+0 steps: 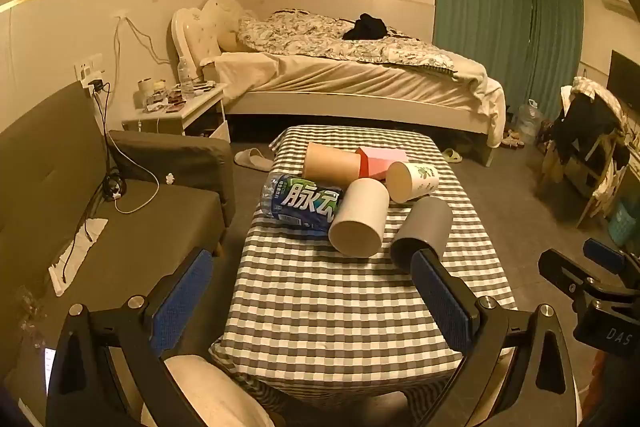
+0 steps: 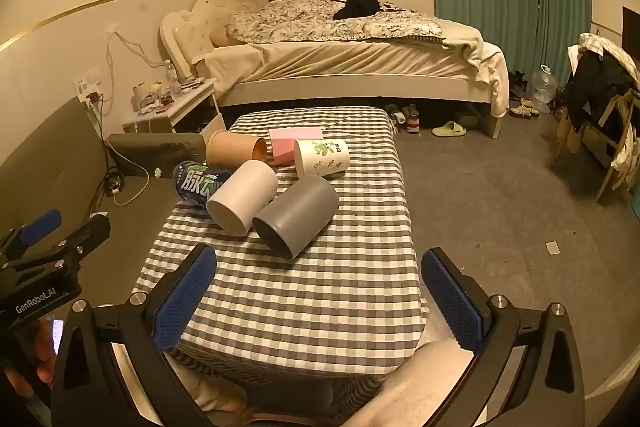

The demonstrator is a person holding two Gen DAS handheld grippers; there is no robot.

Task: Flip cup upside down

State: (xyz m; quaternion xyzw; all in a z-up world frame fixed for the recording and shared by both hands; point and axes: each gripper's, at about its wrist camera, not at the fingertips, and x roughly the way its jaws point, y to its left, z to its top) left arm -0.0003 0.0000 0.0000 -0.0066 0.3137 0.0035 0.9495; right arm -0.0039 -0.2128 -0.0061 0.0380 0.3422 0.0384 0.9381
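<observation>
Several cups lie on their sides on a table with a checked cloth. A grey cup lies nearest, its mouth toward me. A white cup lies left of it. Behind are a tan cup and a leaf-printed cup. My left gripper is open, above the table's near part, its right finger in front of the grey cup. My right gripper is open and empty, short of the cups.
A blue-labelled bottle lies left of the white cup. A pink box sits behind. A grey sofa is left, a bed behind, a chair with clothes at the right.
</observation>
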